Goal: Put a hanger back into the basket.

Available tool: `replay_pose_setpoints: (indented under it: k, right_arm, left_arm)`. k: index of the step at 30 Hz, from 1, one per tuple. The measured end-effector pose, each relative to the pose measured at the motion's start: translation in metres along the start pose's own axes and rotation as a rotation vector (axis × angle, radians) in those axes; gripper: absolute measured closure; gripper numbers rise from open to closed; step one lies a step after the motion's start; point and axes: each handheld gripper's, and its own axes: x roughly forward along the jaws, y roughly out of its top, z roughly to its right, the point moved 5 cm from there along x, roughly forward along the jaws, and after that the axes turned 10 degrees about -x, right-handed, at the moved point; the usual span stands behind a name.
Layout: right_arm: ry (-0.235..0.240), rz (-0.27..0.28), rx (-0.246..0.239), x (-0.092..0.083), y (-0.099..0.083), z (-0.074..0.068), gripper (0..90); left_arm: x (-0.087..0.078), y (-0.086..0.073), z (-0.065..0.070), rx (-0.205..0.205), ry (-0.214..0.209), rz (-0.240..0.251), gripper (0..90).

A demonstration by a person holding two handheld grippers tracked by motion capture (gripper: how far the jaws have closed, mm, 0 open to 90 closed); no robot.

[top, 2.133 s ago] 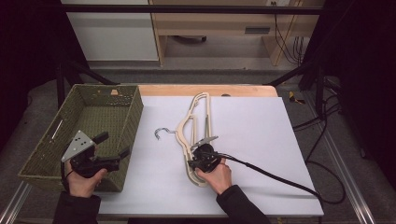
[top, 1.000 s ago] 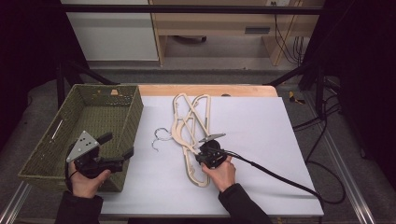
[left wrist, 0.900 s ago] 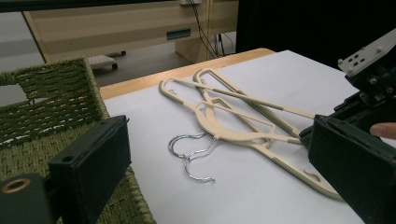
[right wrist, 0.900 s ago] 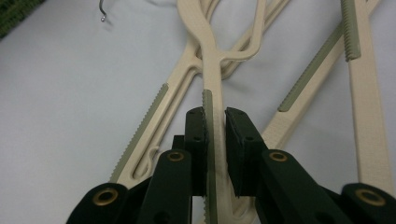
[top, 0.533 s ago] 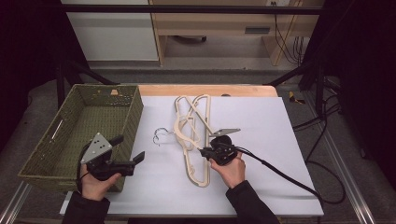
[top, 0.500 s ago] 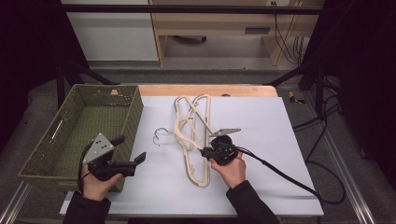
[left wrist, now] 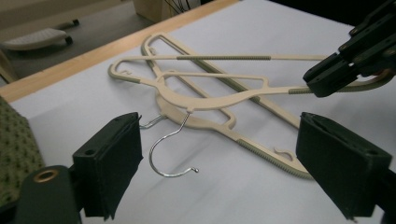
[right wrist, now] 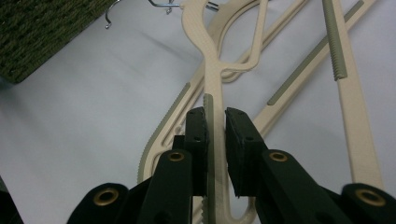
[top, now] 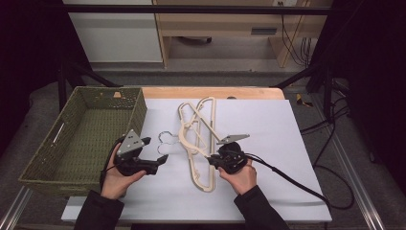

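Two cream hangers [top: 196, 139] are stacked crosswise on the white sheet [top: 268, 143], just beside the woven basket [top: 81, 139]. The right gripper [top: 210, 160] is clamped narrow on one arm of the top hanger [right wrist: 212, 88]; in the right gripper view the ribbed strip of that arm sits between the pads, and the arm appears lifted slightly off the lower hanger [right wrist: 345, 93], though the height is hard to judge from above. The grip is taken out on the arm rather than at the neck, presumably so the hook end is left free for the other hand. The left gripper [top: 160, 160] is held low and level, aimed at the wire hook [left wrist: 170, 149]; its jaws stand wide but have just been closing a little, with the hook in the gap between them and no pad touching it yet. The hooks point toward the basket side, which suits a transfer that way. Likely risk: the two hangers are interlocked at the necks, so the lower one could be dragged along when the top one is raised.
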Motion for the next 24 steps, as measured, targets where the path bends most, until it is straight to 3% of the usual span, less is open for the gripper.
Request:
replay_pose_setpoints:
  k: [4,9,10,12,13,17,20,21,24]
  right_arm:
    - [0.01,-0.001,-0.023,-0.004,-0.007,-0.001,80.0]
    - [0.011,-0.01,-0.028,-0.005,-0.012,-0.003,80.1]
    - [0.011,-0.009,-0.033,-0.006,-0.014,-0.004,80.0]
    - [0.011,-0.012,-0.039,-0.008,-0.016,-0.005,80.0]
    - [0.01,-0.012,-0.032,-0.009,-0.016,-0.006,80.0]
    - [0.02,-0.006,-0.044,-0.01,-0.018,-0.006,80.0]
    - [0.022,-0.011,-0.047,-0.011,-0.02,-0.007,80.0]
    - [0.02,-0.015,-0.043,-0.011,-0.021,-0.007,80.0]
    - [0.022,-0.011,-0.051,-0.012,-0.022,-0.008,80.1]
  left_arm:
    - [0.028,0.001,0.002,0.021,-0.012,-0.089,26.0]
    - [0.046,0.001,-0.001,0.012,-0.011,-0.114,34.7]
    - [0.054,-0.002,0.0,0.017,-0.031,-0.144,39.2]
    - [0.058,-0.004,-0.001,0.027,-0.036,-0.161,42.0]
    - [0.065,-0.007,-0.002,0.044,-0.037,-0.196,44.0]
    - [0.074,-0.013,-0.005,0.059,-0.03,-0.243,48.4]
    - [0.082,-0.017,-0.005,0.077,-0.033,-0.274,57.3]
    - [0.086,-0.019,-0.005,0.1,-0.029,-0.289,58.5]
    - [0.089,-0.021,-0.005,0.11,-0.033,-0.299,64.8]
